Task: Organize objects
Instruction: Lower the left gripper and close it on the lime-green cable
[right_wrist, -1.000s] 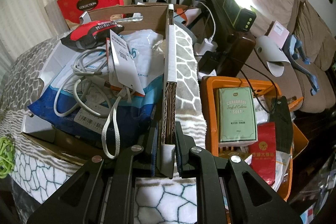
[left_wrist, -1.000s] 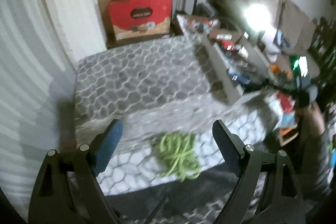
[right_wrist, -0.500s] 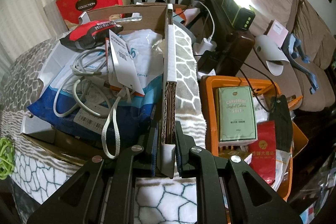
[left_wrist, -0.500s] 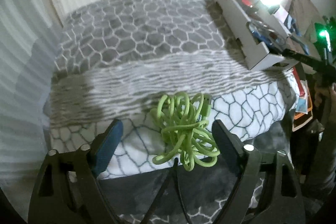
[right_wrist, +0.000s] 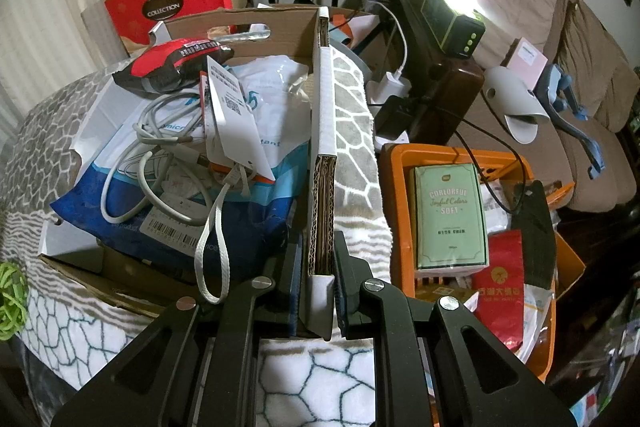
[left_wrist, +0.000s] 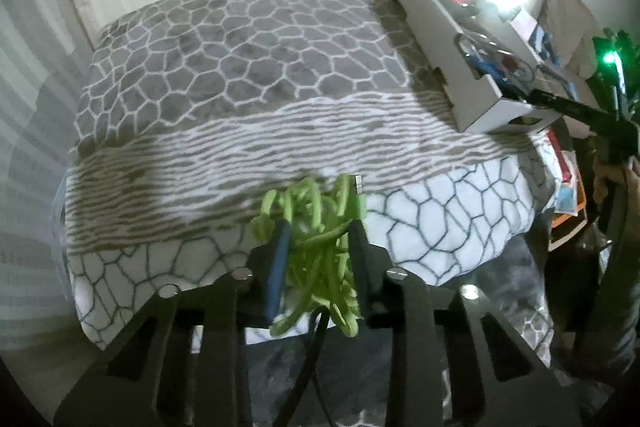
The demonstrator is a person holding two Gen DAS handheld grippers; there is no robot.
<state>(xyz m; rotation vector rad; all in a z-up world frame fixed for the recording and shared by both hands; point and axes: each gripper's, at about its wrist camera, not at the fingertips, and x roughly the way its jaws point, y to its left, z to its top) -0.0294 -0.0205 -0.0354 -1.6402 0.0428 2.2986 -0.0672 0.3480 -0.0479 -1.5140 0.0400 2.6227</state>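
Note:
My left gripper (left_wrist: 320, 231) is shut on a tangled bundle of green cord (left_wrist: 316, 223) at the near edge of the blanket-covered table (left_wrist: 240, 67). The cord also shows at the far left of the right wrist view (right_wrist: 10, 301). My right gripper (right_wrist: 318, 255) is shut on the right wall of a cardboard box (right_wrist: 322, 155). The box holds a blue and white bag (right_wrist: 172, 223), grey cables (right_wrist: 160, 151) and a red and black packet (right_wrist: 168, 65). In the left wrist view the box (left_wrist: 452, 39) sits at the table's right edge, with the right gripper at its near corner.
An orange basket (right_wrist: 394, 187) with a green carton (right_wrist: 450, 215) and a red pouch stands right of the box. A brown sofa (right_wrist: 520, 27) with a slipper lies behind it. Red gift boxes (right_wrist: 160, 3) are stacked at the back. A bright lamp (right_wrist: 456, 11) glares.
My left gripper moved forward and down over the green cord and closed on it. The right gripper and the box have not moved.

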